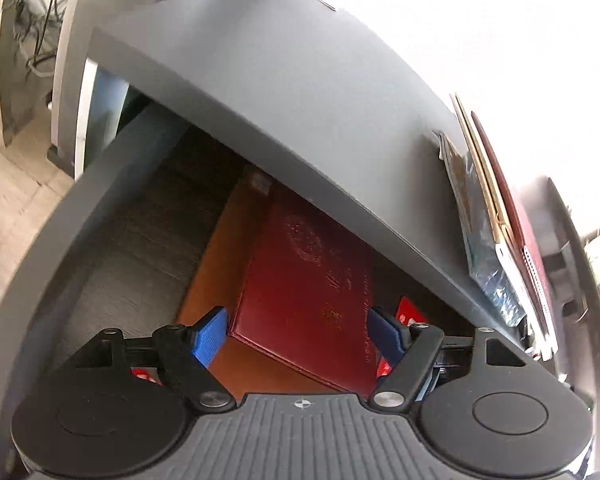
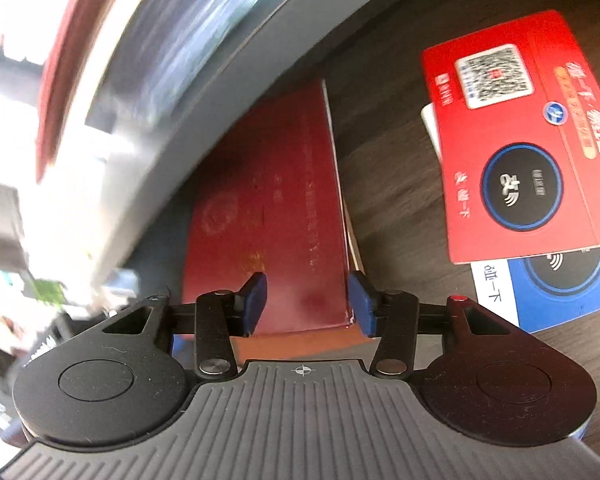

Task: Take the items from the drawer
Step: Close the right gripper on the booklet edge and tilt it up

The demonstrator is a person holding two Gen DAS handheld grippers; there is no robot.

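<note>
The drawer [image 1: 64, 240] stands pulled out under the grey desktop [image 1: 284, 92]. Inside, a dark red booklet [image 1: 304, 280] with gold print lies on an orange folder [image 1: 216, 264]. My left gripper [image 1: 298, 334] hovers over the booklet's near end, open, its blue pads [image 1: 210, 334] straddling it. The right wrist view shows the same booklet [image 2: 268, 216] with white pages along its right edge. My right gripper [image 2: 308, 304] is open over its near corner, one pad above the cover and the other just past the edge.
A red QR-code card [image 2: 520, 152] lies on the drawer's dark wood floor [image 2: 384, 152], overlapping a blue card [image 2: 564, 284] and a white one. A stack of books [image 1: 488, 232] sits on the desktop's right side. The desktop edge [image 2: 204, 100] overhangs the drawer's back.
</note>
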